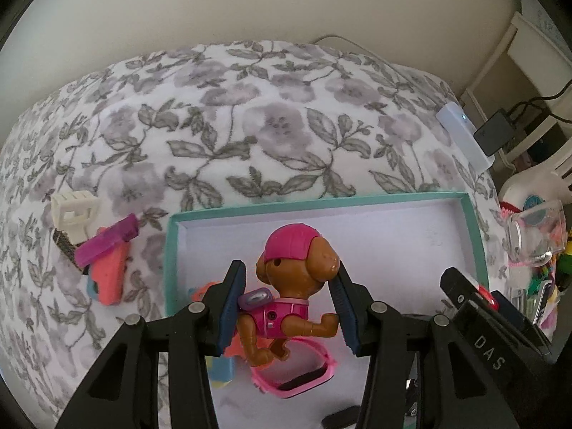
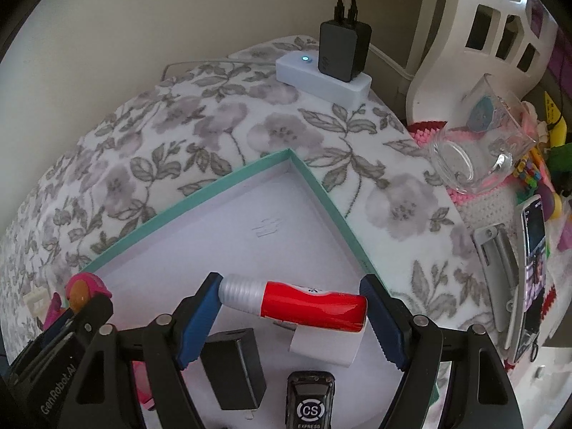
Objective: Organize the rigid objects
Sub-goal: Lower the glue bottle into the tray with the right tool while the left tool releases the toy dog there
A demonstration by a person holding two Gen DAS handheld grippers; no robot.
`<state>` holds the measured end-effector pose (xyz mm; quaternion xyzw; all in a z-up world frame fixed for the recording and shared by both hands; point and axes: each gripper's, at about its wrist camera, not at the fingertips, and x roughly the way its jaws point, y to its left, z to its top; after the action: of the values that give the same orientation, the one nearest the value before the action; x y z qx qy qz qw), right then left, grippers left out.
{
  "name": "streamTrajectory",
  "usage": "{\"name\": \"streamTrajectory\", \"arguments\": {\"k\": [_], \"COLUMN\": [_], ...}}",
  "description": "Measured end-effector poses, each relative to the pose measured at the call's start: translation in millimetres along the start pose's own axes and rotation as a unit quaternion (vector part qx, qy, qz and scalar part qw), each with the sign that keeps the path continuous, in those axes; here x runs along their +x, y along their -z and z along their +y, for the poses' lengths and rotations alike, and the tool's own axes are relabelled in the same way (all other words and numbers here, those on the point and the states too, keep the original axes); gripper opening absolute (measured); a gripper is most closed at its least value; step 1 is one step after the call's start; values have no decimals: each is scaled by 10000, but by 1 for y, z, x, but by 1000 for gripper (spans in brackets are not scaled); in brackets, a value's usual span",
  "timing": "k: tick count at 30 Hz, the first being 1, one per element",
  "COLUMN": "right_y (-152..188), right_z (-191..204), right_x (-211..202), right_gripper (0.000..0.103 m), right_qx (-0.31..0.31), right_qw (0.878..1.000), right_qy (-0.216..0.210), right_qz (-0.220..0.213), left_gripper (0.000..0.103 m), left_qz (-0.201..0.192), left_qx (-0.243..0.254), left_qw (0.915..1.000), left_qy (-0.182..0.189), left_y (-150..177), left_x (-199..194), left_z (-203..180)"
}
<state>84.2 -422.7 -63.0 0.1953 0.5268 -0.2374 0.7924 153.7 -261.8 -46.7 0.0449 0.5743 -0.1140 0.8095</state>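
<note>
Overhead, left gripper [image 1: 291, 307]: clamped one dog figure [image 1: 289, 286] above the teal tray [image 1: 171, 250].
Right gripper [image 2: 291, 316]: clamped one red tube [image 2: 304, 302] endwise.

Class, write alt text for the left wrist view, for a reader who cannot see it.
The left gripper grips a brown toy dog in pink between its blue-padded fingers, over a teal-rimmed tray on a floral cloth. A pink frame lies in the tray below.
</note>
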Motion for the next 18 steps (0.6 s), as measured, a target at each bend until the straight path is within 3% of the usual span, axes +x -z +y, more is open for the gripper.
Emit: {"name": "streamTrajectory", "arguments": {"k": [15, 18], "right_y": [-1, -1], "right_z": [5, 6], "right_x": [0, -1], "right_gripper": [81, 82], "right_qx": [-171, -216], "right_qw": [9998, 9997], "right_qy": [46, 57], "right_qz": [33, 26], "left_gripper": [50, 55], "left_qz": [63, 47], "left_qx": [105, 39], "left_qw": [9999, 10000], "left_qy": [-6, 14], "left_y": [3, 1], "left_x": [10, 7], "left_z": [-1, 2]}}
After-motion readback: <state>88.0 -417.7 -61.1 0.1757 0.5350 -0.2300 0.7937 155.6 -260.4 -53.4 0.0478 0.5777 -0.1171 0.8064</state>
